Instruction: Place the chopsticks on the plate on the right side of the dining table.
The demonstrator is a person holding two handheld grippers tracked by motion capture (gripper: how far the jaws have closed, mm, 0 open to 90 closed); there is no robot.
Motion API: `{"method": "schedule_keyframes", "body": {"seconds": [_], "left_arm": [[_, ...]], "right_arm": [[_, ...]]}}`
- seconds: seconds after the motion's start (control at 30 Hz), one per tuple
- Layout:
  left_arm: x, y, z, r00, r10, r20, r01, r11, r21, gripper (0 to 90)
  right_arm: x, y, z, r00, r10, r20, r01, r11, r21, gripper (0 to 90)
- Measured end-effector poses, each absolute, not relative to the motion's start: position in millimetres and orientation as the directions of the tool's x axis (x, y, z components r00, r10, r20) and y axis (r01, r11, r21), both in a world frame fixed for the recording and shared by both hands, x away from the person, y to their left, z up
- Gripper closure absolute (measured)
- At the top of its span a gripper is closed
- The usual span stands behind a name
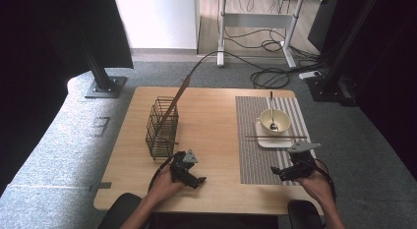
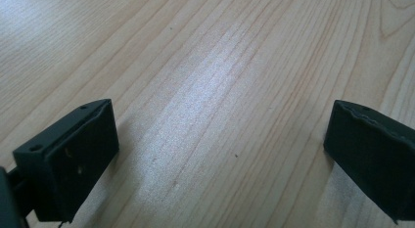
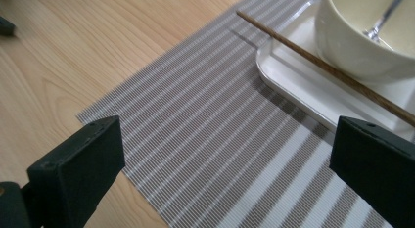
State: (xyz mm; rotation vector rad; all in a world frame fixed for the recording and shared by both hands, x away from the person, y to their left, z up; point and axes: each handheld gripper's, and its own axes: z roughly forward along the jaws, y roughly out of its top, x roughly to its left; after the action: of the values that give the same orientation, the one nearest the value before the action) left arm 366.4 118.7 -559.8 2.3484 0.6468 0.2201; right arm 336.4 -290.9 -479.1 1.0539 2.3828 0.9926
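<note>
We see a tabletop (image 1: 211, 116) w/ a striped mat (image 1: 255, 160) on the right. On it: plate (image 1: 268, 142), bowl (image 1: 274, 122), chopsticks (image 1: 275, 137) across the plate. Left gripper (image 1: 196, 182) wide over bare wood. Right gripper (image 1: 278, 172) wide, near the plate.

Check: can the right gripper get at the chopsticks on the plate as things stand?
Probably yes. The right gripper is open over the striped placemat, and the chopsticks lie across the white plate just ahead, nothing between. The bowl sits close behind them.
</note>
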Motion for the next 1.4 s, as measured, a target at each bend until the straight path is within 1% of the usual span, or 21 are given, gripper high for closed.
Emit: {"method": "schedule_keyframes", "body": {"seconds": [0.17,0.47,0.8,1.1,1.4], "left_arm": [[366,119,-560,0.862,0.506,-0.017,0.391,-0.644,0.657,0.0],[366,119,-560,0.862,0.507,-0.018,0.392,-0.643,0.658,0.0],[366,119,-560,0.862,0.506,-0.017,0.392,-0.644,0.657,0.0],[366,119,-560,0.862,0.507,-0.018,0.392,-0.644,0.657,0.0],[365,118,-560,0.857,0.514,-0.017,0.398,-0.641,0.657,0.0]], "right_arm": [[340,-282,-470,-0.688,0.726,-0.005,0.492,0.471,0.732,0.0],[350,-258,-450,-0.735,0.678,-0.001,0.448,0.487,0.75,0.0],[363,-228,-432,-0.777,0.628,-0.035,0.382,0.515,0.767,0.0],[372,-205,-420,-0.799,0.601,0.014,0.4,0.513,0.759,0.0],[378,-183,-411,-0.816,0.577,0.038,0.411,0.532,0.74,1.7]]}}
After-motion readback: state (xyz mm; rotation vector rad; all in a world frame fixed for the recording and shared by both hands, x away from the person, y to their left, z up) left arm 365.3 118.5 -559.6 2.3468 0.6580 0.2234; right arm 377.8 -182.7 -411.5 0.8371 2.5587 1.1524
